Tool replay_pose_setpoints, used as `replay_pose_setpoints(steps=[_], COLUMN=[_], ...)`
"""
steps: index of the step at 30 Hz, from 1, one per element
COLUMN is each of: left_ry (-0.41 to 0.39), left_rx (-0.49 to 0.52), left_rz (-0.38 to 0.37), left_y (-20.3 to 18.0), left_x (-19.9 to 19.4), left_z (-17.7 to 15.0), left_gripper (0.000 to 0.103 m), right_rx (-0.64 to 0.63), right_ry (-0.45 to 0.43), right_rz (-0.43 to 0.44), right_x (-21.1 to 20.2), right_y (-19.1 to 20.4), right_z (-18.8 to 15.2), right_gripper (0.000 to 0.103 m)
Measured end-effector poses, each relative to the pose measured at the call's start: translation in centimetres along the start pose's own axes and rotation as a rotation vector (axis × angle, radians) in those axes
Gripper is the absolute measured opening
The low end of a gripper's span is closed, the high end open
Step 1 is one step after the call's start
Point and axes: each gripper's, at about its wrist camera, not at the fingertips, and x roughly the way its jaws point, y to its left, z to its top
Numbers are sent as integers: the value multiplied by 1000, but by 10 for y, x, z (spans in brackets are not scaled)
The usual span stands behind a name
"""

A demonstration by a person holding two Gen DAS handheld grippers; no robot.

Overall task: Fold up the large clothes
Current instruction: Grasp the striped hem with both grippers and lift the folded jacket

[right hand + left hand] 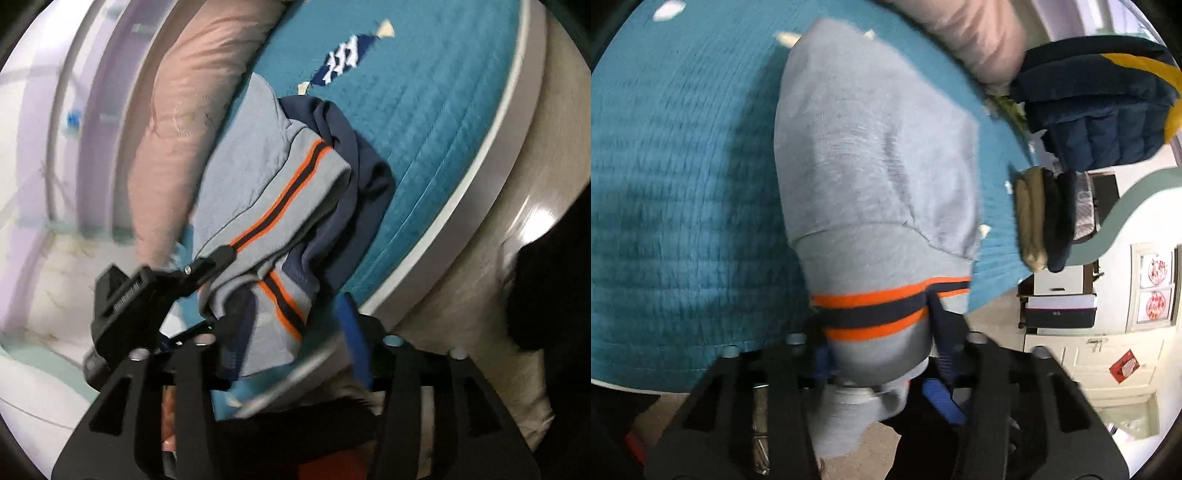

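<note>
A grey sweatshirt (871, 155) with an orange and navy striped hem lies on a teal bedspread (672, 192). My left gripper (882, 373) is shut on the sweatshirt's striped hem, and grey cloth bunches between the jaws. In the right wrist view the sweatshirt (251, 192) is bunched with its navy lining showing. My right gripper (284, 347) is shut on its striped hem at the bed's edge. The left gripper (214, 262) shows there too, gripping the hem just to the left.
A pink duvet (184, 122) lies along the far side of the bed. A navy and yellow quilted jacket (1100, 103) and a stack of folded clothes (1049, 218) sit at the bed's end. White cabinets (1108, 354) stand beyond. The bed's white rim (461, 214) borders the floor.
</note>
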Motion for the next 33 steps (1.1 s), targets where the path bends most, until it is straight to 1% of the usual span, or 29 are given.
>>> replay_pose_setpoints(steps=[2,3,5,8,9,10,12,13,16,19,22,23,24,26,28,30,31,32,33], left_ry=[-8,-9,1,7,5,3,3,1,-2,-12,-9,-8,-4,1,10,9,6,6,0], left_rx=[12,12,-10,-59,-67,-85,-130,-121,-129,-84,-50,-47,-47,-45,-52,-71,-90,-91,-73], left_rz=[-2,-10,-24,-48,-55,-71,-97,-96,-118,-101,-89,-85,-82,-77,-69,-87,-100,-104,-92], left_y=[-12,-15,-17,-13,-11,-9,-7,-11,-16,-25,-29,-28,-25,-21,-16,-11,-9,-9,-13], left_x=[-5,-6,-3,-6,-9,-11,-14,-15,-19,-25,-25,-25,-24,-20,-16,-15,-16,-17,-18], left_z=[5,7,10,15,15,17,19,22,28,33,32,31,30,25,20,18,19,19,21], left_gripper=[31,31,29,29,28,28,28,28,28,28,28,28,27,27,27,27,28,28,27], right_rx=[32,40,119,299,355,388,446,471,492,550,582,590,600,617,618,570,515,464,437], right_ry=[1,-1,-6,-19,-30,-37,-42,-36,-16,-44,-87,-85,-79,-78,-70,-59,-55,-41,-47], right_rz=[32,41,94,186,216,233,262,294,327,375,420,423,424,394,357,363,331,283,270], right_x=[2,2,4,8,11,13,21,27,41,51,60,62,68,75,83,88,89,89,87], right_y=[-1,-1,-8,-27,-31,-34,-34,-32,-24,-24,-27,-28,-28,-30,-29,-19,-12,-6,-3], right_z=[3,4,6,8,8,8,9,9,10,15,32,38,43,50,55,57,58,60,63], right_gripper=[59,61,62,66,71,75,77,79,80,81,83,84,87,88,89,88,82,73,59])
